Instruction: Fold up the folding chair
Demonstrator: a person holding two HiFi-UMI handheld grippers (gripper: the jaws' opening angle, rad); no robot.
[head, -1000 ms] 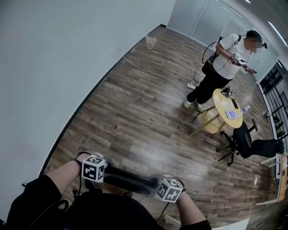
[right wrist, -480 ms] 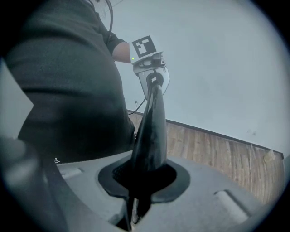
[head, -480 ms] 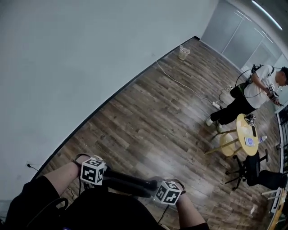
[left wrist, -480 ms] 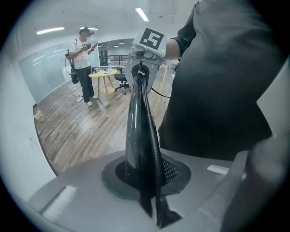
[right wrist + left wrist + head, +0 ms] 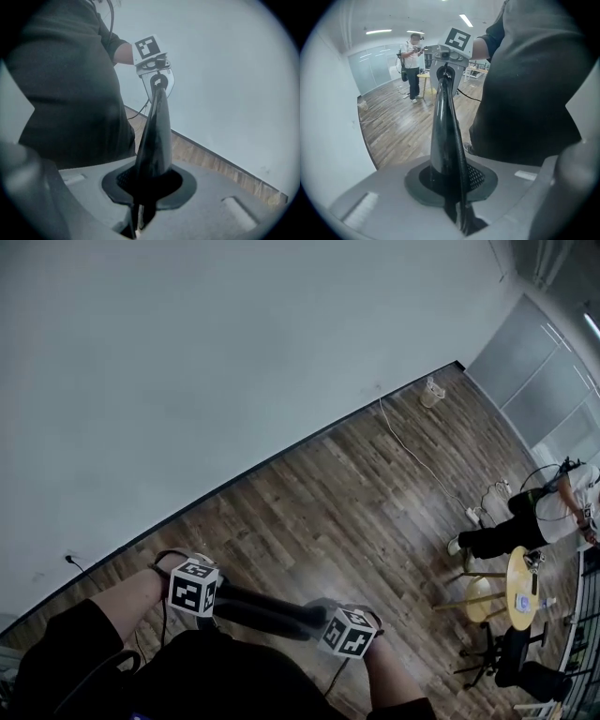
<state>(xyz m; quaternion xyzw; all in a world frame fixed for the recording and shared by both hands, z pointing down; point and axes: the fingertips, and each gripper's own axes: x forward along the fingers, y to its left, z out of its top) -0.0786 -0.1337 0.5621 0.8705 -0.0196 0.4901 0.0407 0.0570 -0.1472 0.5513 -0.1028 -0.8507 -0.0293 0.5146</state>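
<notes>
Swung toward the wall [image 5: 234, 352], left gripper [image 5: 214, 600] and right gripper [image 5: 323, 622] clamp the glossy black chair bar [image 5: 267, 611].

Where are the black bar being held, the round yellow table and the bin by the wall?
black bar [image 5: 267, 611]: head view, middle of its length.
round yellow table [image 5: 517, 579]: head view, bare patch of its top.
bin [image 5: 431, 392]: head view, its side.

Left gripper [image 5: 211, 607] and right gripper [image 5: 328, 620], both clamped

Bystander [image 5: 506, 532] beside round yellow table [image 5: 518, 589], wood floor [image 5: 356, 512]
</notes>
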